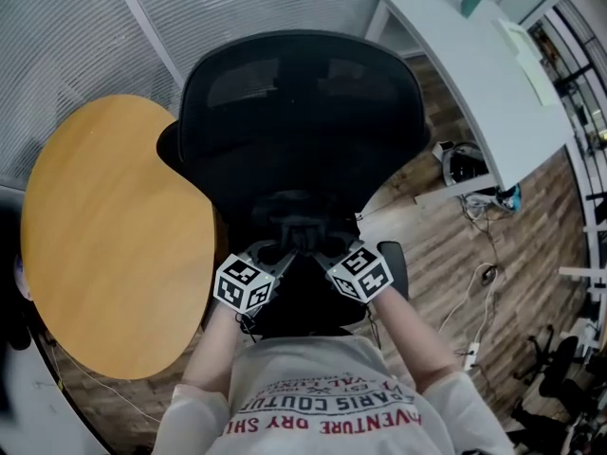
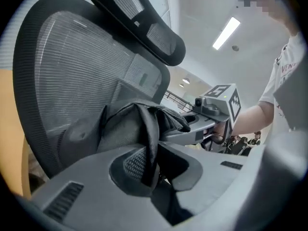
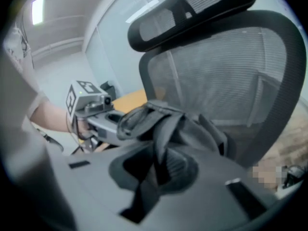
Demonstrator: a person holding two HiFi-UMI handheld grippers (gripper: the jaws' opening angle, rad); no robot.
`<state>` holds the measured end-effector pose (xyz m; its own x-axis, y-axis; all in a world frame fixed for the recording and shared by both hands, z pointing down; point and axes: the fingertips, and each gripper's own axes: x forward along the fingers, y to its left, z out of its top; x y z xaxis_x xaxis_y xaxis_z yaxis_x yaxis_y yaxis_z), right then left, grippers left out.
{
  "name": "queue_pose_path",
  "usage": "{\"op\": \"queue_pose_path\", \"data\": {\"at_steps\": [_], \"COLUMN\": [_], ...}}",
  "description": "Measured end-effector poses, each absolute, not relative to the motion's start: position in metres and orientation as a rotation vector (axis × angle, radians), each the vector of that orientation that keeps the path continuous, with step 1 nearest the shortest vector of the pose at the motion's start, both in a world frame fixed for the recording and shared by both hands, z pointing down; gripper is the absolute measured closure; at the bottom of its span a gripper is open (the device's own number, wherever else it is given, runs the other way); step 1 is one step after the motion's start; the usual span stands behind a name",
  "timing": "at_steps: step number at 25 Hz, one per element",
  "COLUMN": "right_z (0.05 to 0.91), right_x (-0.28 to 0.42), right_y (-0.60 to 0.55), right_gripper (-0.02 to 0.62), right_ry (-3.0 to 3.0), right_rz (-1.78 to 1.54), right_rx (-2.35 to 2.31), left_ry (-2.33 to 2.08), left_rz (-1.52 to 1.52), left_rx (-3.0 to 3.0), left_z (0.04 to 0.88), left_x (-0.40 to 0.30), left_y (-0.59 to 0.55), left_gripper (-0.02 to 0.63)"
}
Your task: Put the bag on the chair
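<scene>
A black fabric bag (image 1: 296,218) hangs between my two grippers, right in front of the black mesh office chair (image 1: 303,102). My left gripper (image 1: 273,254) is shut on one black strap (image 2: 150,148) of the bag (image 2: 126,126). My right gripper (image 1: 321,251) is shut on another strap (image 3: 161,143) of the same bag (image 3: 185,129). The chair's backrest (image 2: 72,71) and headrest (image 2: 139,18) rise just behind the bag. The seat is hidden under the bag and my hands, and whether the bag touches it does not show. Each gripper view shows the other gripper, the right gripper (image 2: 204,121) and the left gripper (image 3: 103,124).
A round wooden table (image 1: 104,235) stands close at the chair's left. A white desk (image 1: 474,74) stands at the far right, with cables and a power strip (image 1: 471,354) on the wooden floor below it. A wall with blinds (image 1: 76,27) lies behind the chair.
</scene>
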<state>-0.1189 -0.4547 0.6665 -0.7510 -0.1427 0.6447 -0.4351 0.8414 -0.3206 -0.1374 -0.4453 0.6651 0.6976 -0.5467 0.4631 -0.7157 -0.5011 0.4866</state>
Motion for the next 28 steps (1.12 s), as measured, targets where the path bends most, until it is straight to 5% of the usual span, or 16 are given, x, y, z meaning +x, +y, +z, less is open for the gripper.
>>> {"op": "queue_pose_path", "data": {"at_steps": [10, 17, 28], "right_z": [0.691, 0.688, 0.647], "right_x": [-0.12, -0.11, -0.061], "right_y": [-0.467, -0.455, -0.447], "right_gripper": [0.54, 0.417, 0.449], "right_ry": [-2.391, -2.343, -2.365], "right_rz": [0.667, 0.694, 0.562], "right_rx": [0.486, 0.577, 0.867], "left_ry": [-0.965, -1.011, -1.386], "left_rz": [0.275, 0.205, 0.354], "left_rx": [2.22, 2.183, 2.235], "left_z": [0.688, 0.686, 0.648], "left_x": [-0.139, -0.142, -0.155], "left_y": [-0.461, -0.453, -0.419], "left_gripper": [0.54, 0.485, 0.428]}}
